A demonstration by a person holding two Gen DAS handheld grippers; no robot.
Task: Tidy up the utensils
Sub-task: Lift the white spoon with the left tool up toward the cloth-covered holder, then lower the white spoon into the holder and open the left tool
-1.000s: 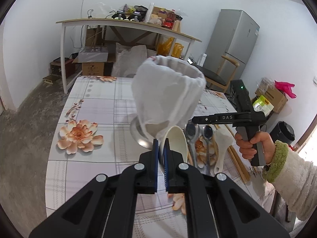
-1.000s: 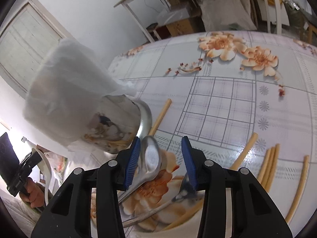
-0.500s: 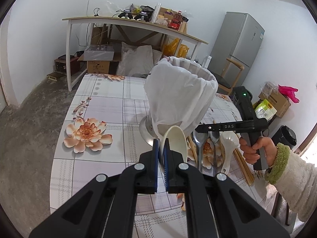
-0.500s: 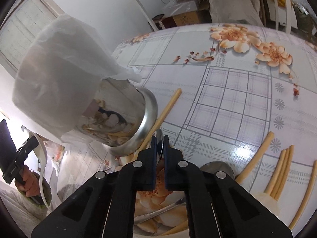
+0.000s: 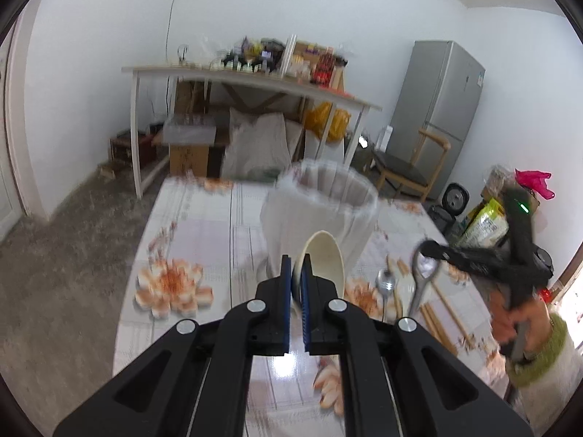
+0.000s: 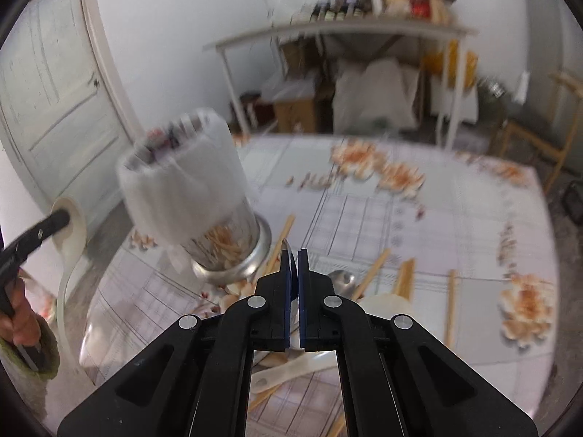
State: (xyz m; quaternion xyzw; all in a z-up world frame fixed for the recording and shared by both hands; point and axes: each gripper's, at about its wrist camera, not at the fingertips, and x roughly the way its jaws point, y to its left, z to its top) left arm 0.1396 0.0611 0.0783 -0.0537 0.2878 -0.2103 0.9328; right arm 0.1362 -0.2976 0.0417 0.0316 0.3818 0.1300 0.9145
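Note:
My left gripper [image 5: 297, 266] is shut on a cream ceramic spoon [image 5: 324, 258], held up in front of the utensil holder [image 5: 320, 211], a metal cylinder lined with a white plastic bag. In the right wrist view that left gripper [image 6: 60, 220] and its ceramic spoon [image 6: 71, 229] hang left of the holder [image 6: 189, 189]. My right gripper [image 6: 294, 258] is shut on a metal spoon [image 6: 289, 255], seen edge-on between the pads. The left wrist view shows this metal spoon [image 5: 422, 273] hanging above the table from the right gripper [image 5: 428, 249], right of the holder.
On the flowered tablecloth [image 6: 364, 211] beside the holder lie another metal spoon [image 6: 340, 278], a white ceramic spoon [image 6: 382, 302] and several wooden chopsticks [image 6: 377, 266]. A cluttered shelf table [image 5: 255, 80], a fridge [image 5: 441, 109] and a chair [image 5: 404, 171] stand behind.
My right gripper closed on the metal spoon and lifted it off the table. My left gripper rose a little with the ceramic spoon. Both views are now motion-blurred.

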